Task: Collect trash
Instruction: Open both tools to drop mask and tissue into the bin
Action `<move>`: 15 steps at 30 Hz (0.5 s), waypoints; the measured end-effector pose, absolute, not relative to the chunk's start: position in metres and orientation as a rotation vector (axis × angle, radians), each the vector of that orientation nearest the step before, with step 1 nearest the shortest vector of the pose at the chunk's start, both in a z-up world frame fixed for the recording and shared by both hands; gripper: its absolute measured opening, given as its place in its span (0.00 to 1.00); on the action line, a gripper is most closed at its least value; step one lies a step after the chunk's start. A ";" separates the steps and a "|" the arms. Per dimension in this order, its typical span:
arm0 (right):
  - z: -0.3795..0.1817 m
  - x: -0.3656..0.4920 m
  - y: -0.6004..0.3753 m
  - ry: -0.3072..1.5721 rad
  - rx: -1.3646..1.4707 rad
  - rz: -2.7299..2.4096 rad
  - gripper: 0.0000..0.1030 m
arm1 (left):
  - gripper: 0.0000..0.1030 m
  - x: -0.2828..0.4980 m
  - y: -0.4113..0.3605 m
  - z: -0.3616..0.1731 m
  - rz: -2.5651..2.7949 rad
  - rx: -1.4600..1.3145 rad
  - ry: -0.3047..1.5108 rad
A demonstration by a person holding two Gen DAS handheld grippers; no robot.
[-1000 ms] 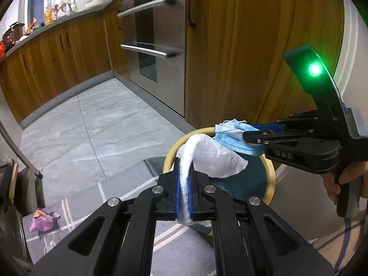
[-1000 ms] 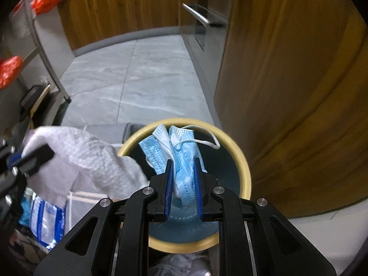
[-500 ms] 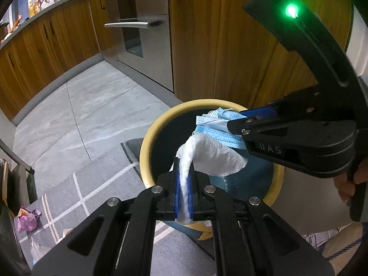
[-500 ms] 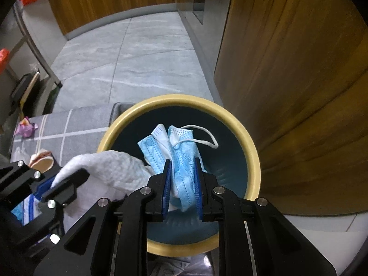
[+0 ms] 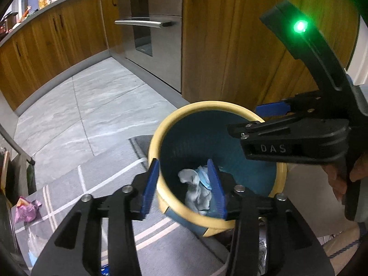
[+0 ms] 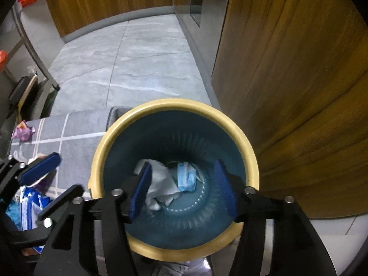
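Note:
A teal bin with a yellow rim (image 5: 161,128) (image 6: 249,151) stands on the floor by a wooden cabinet. A white paper towel (image 5: 195,193) (image 6: 161,181) and a blue face mask (image 5: 203,179) (image 6: 186,176) lie at its bottom. My left gripper (image 5: 184,186) is open and empty over the bin's near rim. My right gripper (image 6: 182,188) is open and empty directly above the bin mouth; it also shows in the left wrist view (image 5: 260,119) over the far rim.
A grey rug with white lines (image 5: 92,184) (image 6: 69,128) lies left of the bin. A pink wrapper (image 5: 25,209) (image 6: 21,133) and a blue-white packet (image 6: 30,204) lie on it. Wooden cabinets (image 5: 241,46) and an oven (image 5: 149,23) stand behind. A rack leg (image 6: 34,50) is at left.
Both grippers opened. The paper towel and the face mask dropped from the jaws to the bottom of the bin.

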State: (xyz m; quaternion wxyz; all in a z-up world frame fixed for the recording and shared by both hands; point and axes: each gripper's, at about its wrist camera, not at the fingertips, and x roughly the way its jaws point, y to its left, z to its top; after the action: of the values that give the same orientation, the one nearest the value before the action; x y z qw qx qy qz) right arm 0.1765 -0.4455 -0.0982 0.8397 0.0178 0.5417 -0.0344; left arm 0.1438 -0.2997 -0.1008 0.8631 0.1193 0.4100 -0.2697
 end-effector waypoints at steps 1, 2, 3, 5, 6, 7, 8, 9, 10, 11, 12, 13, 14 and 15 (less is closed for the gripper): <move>-0.097 0.176 -0.445 1.137 0.038 -0.069 0.69 | 0.49 0.141 -0.294 -0.097 -0.557 0.246 0.854; -0.095 0.176 -0.444 1.129 0.040 -0.065 0.74 | 0.53 0.138 -0.290 -0.095 -0.551 0.243 0.849; -0.094 0.176 -0.443 1.124 0.042 -0.062 0.78 | 0.56 0.136 -0.283 -0.091 -0.540 0.236 0.844; -0.090 0.175 -0.440 1.105 0.051 -0.052 0.85 | 0.67 0.133 -0.271 -0.083 -0.524 0.216 0.837; -0.088 0.174 -0.438 1.095 0.053 -0.045 0.90 | 0.69 0.130 -0.263 -0.077 -0.511 0.206 0.830; -0.086 0.174 -0.436 1.088 0.053 -0.041 0.90 | 0.75 0.128 -0.259 -0.074 -0.501 0.202 0.824; -0.084 0.173 -0.434 1.079 0.052 -0.036 0.91 | 0.80 0.125 -0.254 -0.070 -0.488 0.199 0.818; -0.082 0.172 -0.431 1.071 0.048 -0.029 0.91 | 0.81 0.119 -0.246 -0.063 -0.477 0.194 0.808; -0.081 0.172 -0.429 1.065 0.043 -0.026 0.92 | 0.82 0.115 -0.239 -0.058 -0.471 0.192 0.801; -0.080 0.171 -0.427 1.061 0.037 -0.024 0.92 | 0.83 0.109 -0.232 -0.052 -0.467 0.195 0.793; -0.078 0.171 -0.424 1.056 0.024 -0.021 0.92 | 0.84 0.105 -0.226 -0.047 -0.462 0.202 0.784; -0.078 0.170 -0.421 1.052 0.015 -0.019 0.92 | 0.85 0.102 -0.221 -0.044 -0.457 0.208 0.775; -0.076 0.169 -0.417 1.045 0.001 -0.017 0.92 | 0.85 0.097 -0.214 -0.039 -0.446 0.218 0.763; -0.074 0.168 -0.414 1.041 -0.008 -0.017 0.92 | 0.86 0.093 -0.207 -0.035 -0.437 0.229 0.754</move>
State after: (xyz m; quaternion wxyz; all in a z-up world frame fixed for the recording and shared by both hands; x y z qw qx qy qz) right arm 0.1677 -0.4144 -0.0739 0.8676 -0.0040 0.4971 -0.0079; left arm 0.0929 -0.2075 -0.0345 0.9003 0.1107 0.3642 -0.2113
